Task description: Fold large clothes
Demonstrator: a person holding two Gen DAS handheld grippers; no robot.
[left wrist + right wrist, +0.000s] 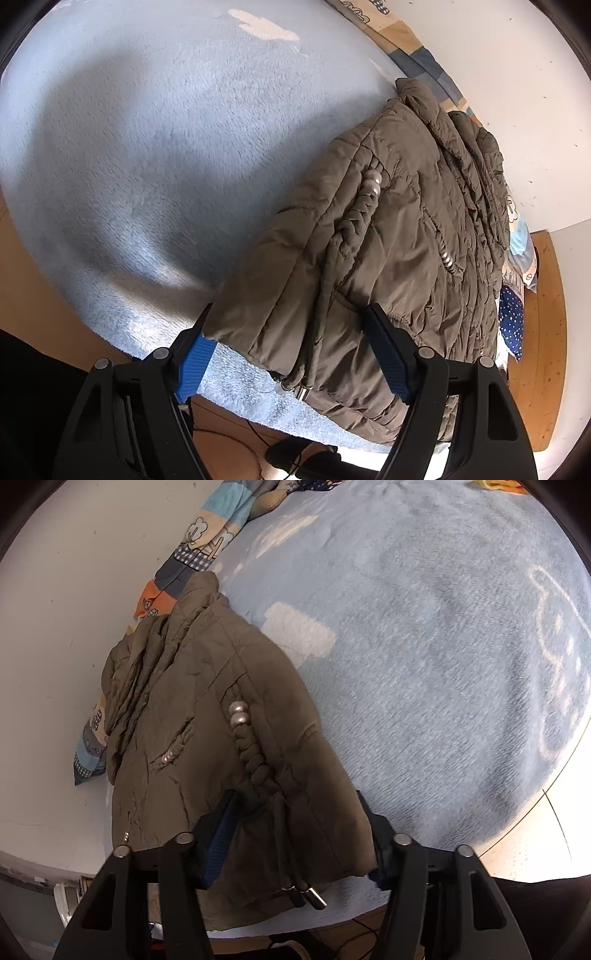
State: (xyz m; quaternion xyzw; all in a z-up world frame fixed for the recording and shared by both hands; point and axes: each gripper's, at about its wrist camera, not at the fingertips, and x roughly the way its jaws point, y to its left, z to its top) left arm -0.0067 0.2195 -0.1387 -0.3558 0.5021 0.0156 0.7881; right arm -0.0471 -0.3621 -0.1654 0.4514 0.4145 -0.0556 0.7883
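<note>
In the left wrist view we see the brown padded jacket [388, 236] lying on a pale blue fleece blanket [147, 147], at the right side of the picture, next to a white wall [517, 92]. Its long axis runs from the near hem, at the edge of the blanket, away toward the collar at the far end. The left gripper [291, 328] stands over the near hem corner, its jaws spread. The hem lies between the two blue pads [195, 362], but we cannot tell if they press on the fabric. A braided cord with silver beads [373, 184] runs along the jacket. Only this view shows a dark blue cloth with white dots [511, 317] and a wooden floor [543, 332] beyond the jacket.

In the right wrist view the same jacket [207, 716] lies at the left, and the collar points away to the upper left, toward a patchwork pillow [207, 539] with cartoon drawings. The right gripper [295, 812] reaches around the near hem from both sides. Its jaws are partly apart, with the thick hem filling the gap; we cannot tell if the pads pinch it. The two metal cord ends [310, 893] hang over the hem here. Only this view shows a white line drawing [554, 657] on the blanket. It is not readable as writing, and we find no brand label on the jacket.
</note>
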